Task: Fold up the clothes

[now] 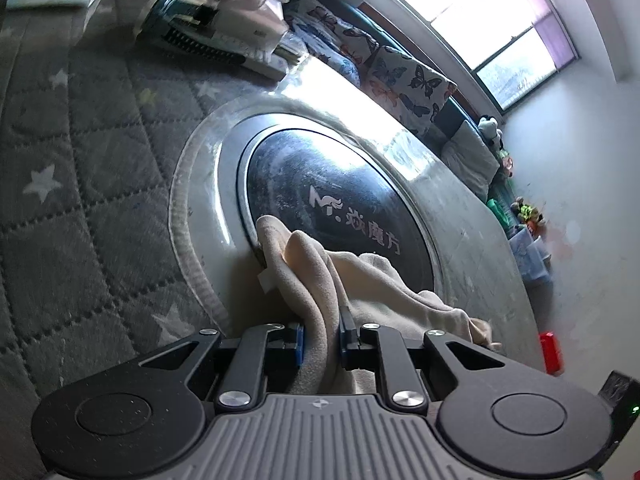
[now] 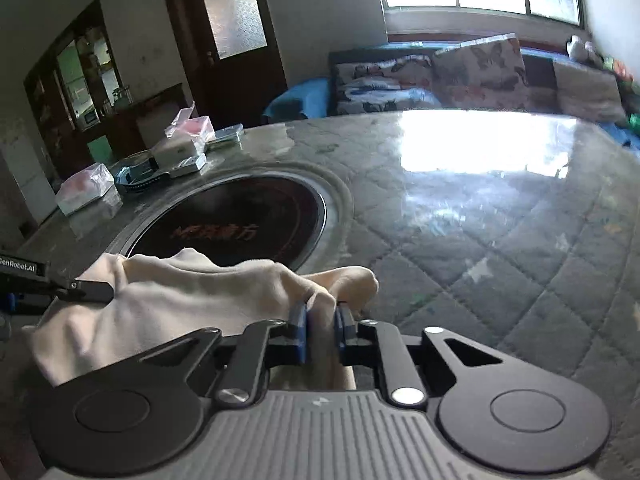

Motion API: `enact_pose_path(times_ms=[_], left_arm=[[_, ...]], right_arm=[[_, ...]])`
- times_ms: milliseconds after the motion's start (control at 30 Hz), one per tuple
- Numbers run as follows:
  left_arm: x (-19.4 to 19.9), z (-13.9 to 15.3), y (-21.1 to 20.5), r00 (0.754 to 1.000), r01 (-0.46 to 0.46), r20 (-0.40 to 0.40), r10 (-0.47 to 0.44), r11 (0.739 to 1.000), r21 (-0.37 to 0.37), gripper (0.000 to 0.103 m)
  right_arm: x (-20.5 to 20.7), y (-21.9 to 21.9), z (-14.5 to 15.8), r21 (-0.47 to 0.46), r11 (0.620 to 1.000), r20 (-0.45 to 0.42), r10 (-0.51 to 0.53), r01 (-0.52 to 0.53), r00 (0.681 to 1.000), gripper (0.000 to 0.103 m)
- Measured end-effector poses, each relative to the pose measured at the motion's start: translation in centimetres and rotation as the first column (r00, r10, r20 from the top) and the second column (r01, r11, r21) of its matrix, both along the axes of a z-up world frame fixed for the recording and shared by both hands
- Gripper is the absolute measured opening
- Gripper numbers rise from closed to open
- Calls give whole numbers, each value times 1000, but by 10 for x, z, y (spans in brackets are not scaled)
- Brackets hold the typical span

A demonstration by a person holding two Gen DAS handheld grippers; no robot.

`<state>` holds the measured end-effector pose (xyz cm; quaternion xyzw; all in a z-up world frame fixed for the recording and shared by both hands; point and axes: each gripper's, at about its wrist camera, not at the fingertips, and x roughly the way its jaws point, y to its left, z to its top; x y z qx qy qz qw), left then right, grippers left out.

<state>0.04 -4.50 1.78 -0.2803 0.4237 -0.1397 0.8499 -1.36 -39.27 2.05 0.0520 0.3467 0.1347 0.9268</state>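
Cream garment (image 2: pixel 192 300), bunched and creased, draped over dark round inset

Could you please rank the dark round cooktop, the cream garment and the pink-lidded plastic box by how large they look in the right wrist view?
1. Cream garment, though it lies nearest the camera, so this is unsure.
2. Dark round cooktop, close behind in apparent size.
3. Pink-lidded plastic box, clearly smallest.

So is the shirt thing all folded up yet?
Not yet. Done so far: both claws have grabbed the cream cloth. The left claw pinches a bunched bit, and the right claw pinches another bit. In hand: the cloth hangs crumpled between them, above the table near the round black plate. Left: spreading it flat and making every fold; no neat fold shows.
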Motion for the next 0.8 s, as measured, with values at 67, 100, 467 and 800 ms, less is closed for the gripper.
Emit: enact_pose_path(times_ms=[67,100,467,800], left_arm=[[-1,9,-5,999,18,28,-18,1000,16,15],[-1,15,-9,998,32,49,-33,999,26,15],[25,52,-96,971,184,146,-192,981,66,15],[61,47,-199,931,319,150,-334,941,115,15]], right_arm=[[-5,-1,8,-2,1000,20,0,0,1000,10],[-8,-3,13,-1,1000,32,-2,2,999,10],[-32,-58,68,-68,986,170,-140,153,975,10],[-25,-128,76,-149,922,191,-329,359,925,10]])
